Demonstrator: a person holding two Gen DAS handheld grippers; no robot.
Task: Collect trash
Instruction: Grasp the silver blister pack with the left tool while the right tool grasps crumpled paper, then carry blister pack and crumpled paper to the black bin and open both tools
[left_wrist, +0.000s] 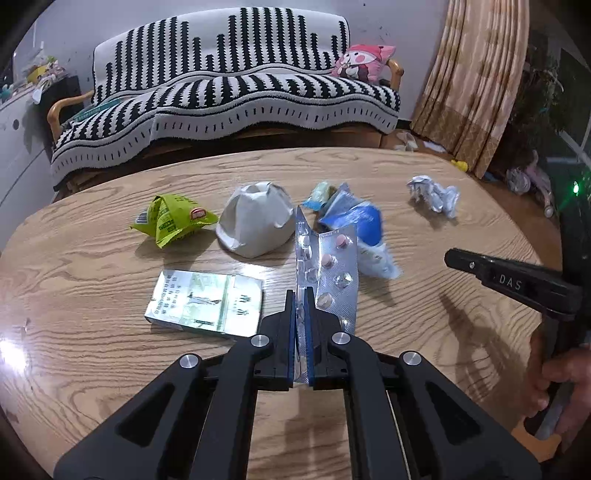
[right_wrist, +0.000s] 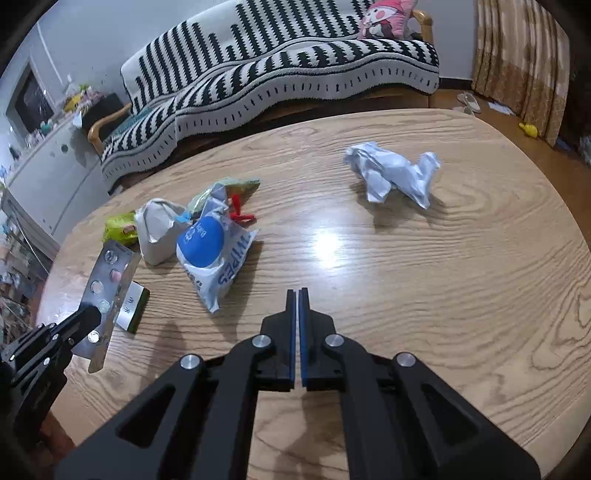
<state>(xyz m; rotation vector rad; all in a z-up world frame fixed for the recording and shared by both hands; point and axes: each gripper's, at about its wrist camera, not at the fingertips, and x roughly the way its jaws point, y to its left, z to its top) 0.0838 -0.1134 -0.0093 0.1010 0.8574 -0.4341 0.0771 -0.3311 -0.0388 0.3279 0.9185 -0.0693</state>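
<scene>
- My left gripper (left_wrist: 301, 295) has its fingers clamped on the lower end of the blister pack (left_wrist: 325, 266), which stands up out of them with its long axis running toward 12 o'clock in the left wrist view; the right wrist view shows it at 9 o'clock, clear of the surface (right_wrist: 406, 277).
- My right gripper (right_wrist: 297, 295) has its fingers pressed together with nothing between them, poised over bare wood.
- What is left to collect: the wipes packet (right_wrist: 210, 258) lies at 10 o'clock from the right fingers, near them, its long axis slanting from 11 toward 5. The crumpled paper (right_wrist: 395, 177) sits at 1 o'clock, farther off and well apart from the rest.
- In the left view, the small box (left_wrist: 207, 302) lies at 9 o'clock just beside the left fingers, the grey wad (left_wrist: 255, 221) at 11, the green wrapper (left_wrist: 171, 218) at 10.
- I judge the right hand nearer to the wipes packet and the crumpled paper; it must open before it can take either.
- I see no bin in either view, so I cannot tell where the blister pack should go.
</scene>
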